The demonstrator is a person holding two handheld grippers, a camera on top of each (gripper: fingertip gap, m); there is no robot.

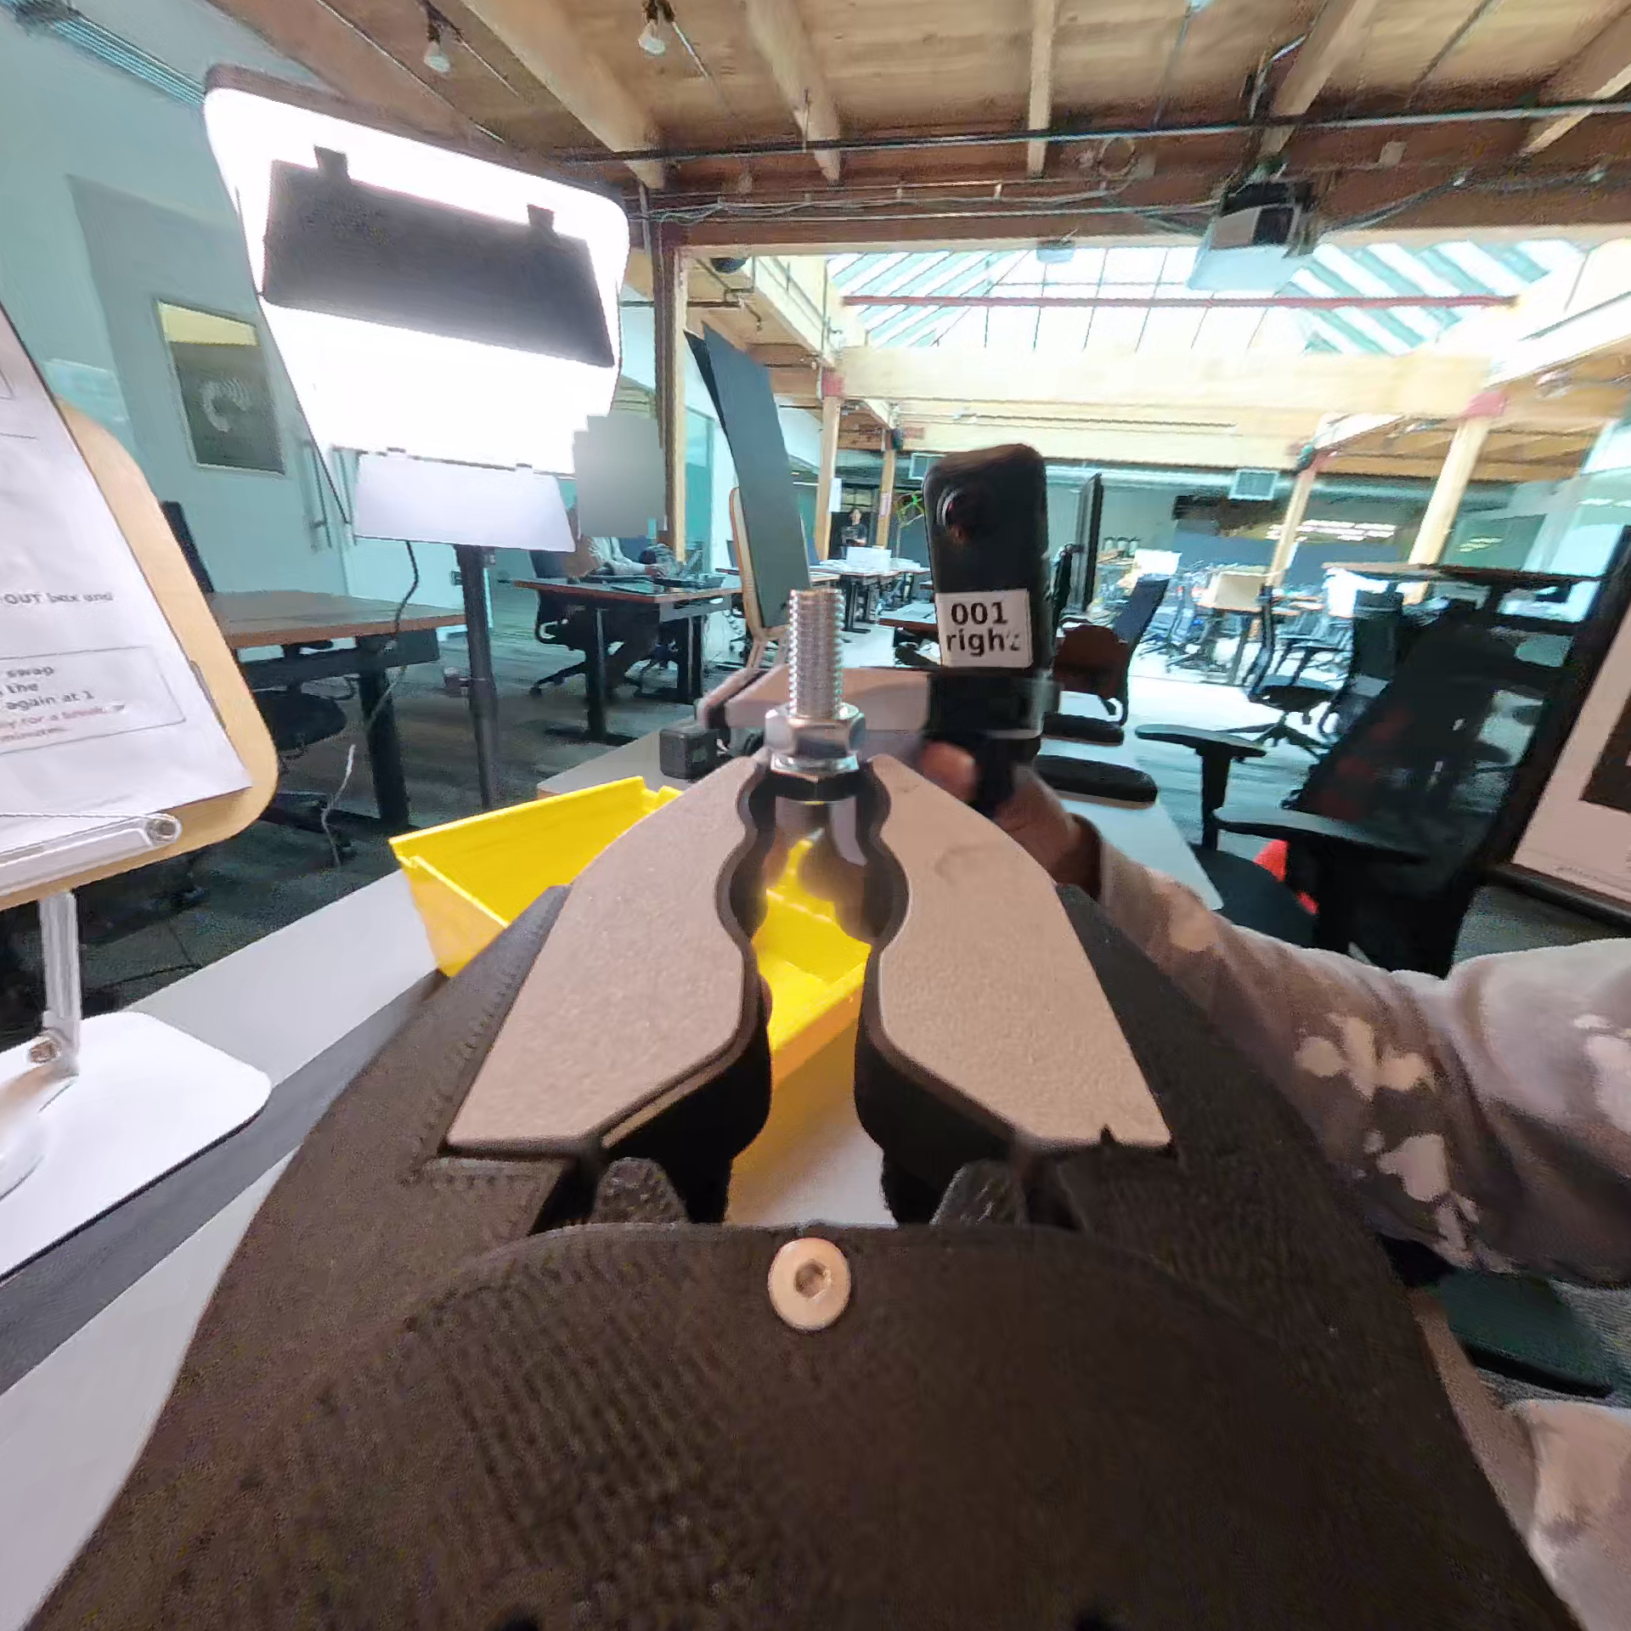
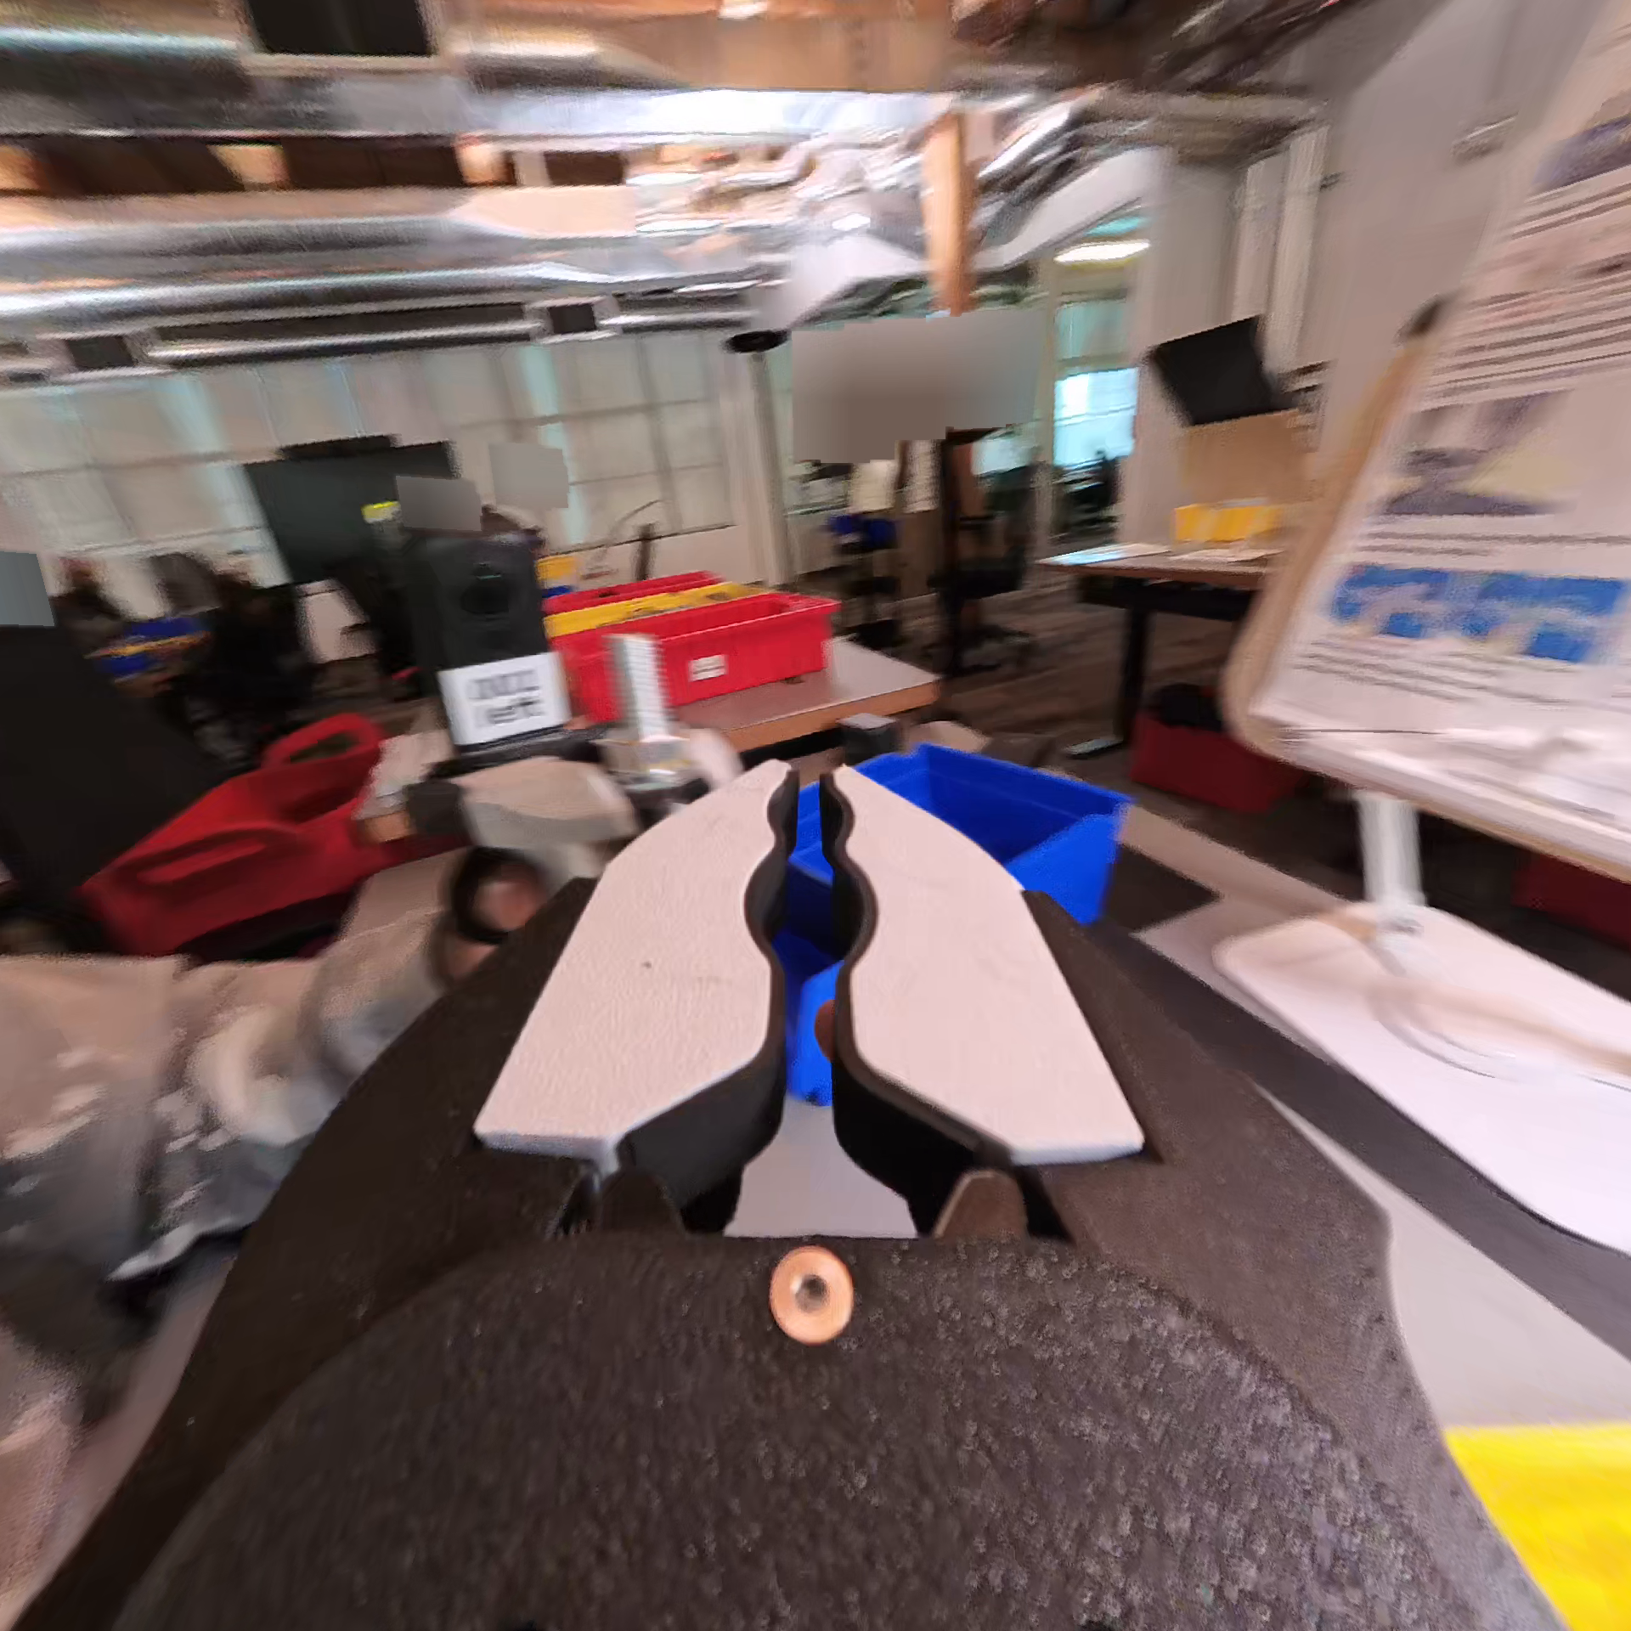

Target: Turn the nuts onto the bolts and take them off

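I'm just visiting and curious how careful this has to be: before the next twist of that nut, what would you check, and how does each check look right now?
1. Bolt held firm: ok. The left gripper clamps its head, thread upright.
2. Nut on the thread: ok, sitting low near the head.
3. Right gripper gripping the nut: not ok. Its own view shows nearly closed fingers with nothing between them, beside the bolt.
4. Right gripper lined up with the nut: cannot tell; that view is motion-blurred.
5. Yellow bin under the bolt to catch a drop: ok, directly below the left gripper.
6. Blue bin in reach: ok, just ahead of the right gripper.
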